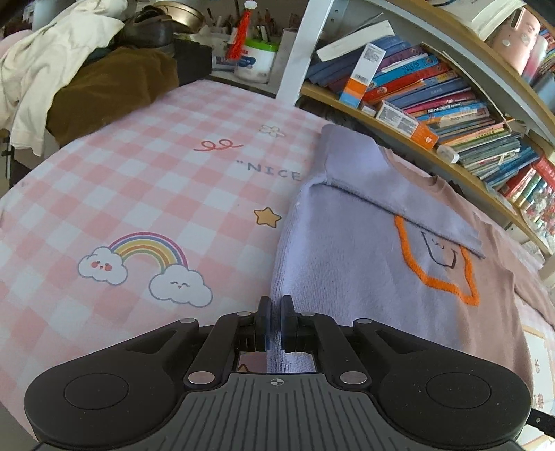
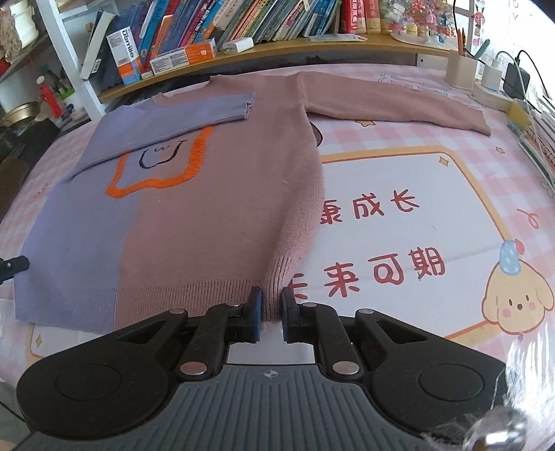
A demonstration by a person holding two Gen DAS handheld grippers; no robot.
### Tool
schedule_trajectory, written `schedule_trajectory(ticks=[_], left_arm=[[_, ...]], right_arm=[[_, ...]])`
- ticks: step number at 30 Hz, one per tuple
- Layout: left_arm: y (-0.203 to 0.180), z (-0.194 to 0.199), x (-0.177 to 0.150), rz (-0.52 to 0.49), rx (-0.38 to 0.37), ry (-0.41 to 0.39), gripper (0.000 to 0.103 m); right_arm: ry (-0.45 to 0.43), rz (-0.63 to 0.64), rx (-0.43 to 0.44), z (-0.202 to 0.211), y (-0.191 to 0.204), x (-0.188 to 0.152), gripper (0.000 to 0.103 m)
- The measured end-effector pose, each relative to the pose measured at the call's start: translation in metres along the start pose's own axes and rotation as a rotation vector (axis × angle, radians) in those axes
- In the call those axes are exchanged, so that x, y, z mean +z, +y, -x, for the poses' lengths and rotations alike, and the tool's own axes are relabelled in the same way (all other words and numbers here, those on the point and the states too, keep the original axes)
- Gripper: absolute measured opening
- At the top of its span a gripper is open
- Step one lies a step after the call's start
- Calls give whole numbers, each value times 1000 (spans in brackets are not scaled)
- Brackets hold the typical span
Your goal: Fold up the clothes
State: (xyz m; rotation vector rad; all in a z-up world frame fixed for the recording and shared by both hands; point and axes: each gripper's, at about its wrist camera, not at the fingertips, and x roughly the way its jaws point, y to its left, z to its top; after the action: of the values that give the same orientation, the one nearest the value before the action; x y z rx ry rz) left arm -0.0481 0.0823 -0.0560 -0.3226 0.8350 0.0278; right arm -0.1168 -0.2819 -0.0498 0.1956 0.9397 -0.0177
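A knit sweater (image 2: 180, 208), half lilac and half dusty pink with an orange-outlined motif (image 2: 159, 163), lies flat on the table. Its lilac sleeve (image 2: 194, 111) is folded across the chest. Its pink sleeve (image 2: 399, 107) lies stretched out to the right. My right gripper (image 2: 271, 305) is shut on the sweater's pink bottom corner at the ribbed hem. My left gripper (image 1: 275, 324) is shut on the sweater's lilac bottom edge (image 1: 277, 347). The lilac half (image 1: 347, 263) and the folded sleeve (image 1: 399, 201) show in the left wrist view.
The table has a pink checked cartoon cover (image 1: 138, 194). A bookshelf full of books (image 2: 242, 27) runs along the far edge. Piled clothes (image 1: 62, 62) and a white jar (image 1: 255, 62) sit at the far left. Chargers and a pen holder (image 2: 461, 69) stand far right.
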Motion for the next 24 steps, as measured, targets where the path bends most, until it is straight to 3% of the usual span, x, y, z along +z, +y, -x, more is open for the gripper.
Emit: schedule_trajectory(ticks=[4,9,11,17,24], left_arm=[[2,-3,-1,-8,1,16,8],[3,1,-1,-16,3,16,14],[0,7,-1,-34,10,2,27],[-10,32,-2,-89,18,-66,68],[-23,51,-22,-183,-25,-68,84]], right_arm=[[5,-17,-9,0,-1,-1,11],[-11,-30,-26,6,-1,-2,20],[-34,-34,-36,11,0,-2,41],[-95,-10,-84,29,13,-8,74],[-142,-9,-138,46,27,-22,85]])
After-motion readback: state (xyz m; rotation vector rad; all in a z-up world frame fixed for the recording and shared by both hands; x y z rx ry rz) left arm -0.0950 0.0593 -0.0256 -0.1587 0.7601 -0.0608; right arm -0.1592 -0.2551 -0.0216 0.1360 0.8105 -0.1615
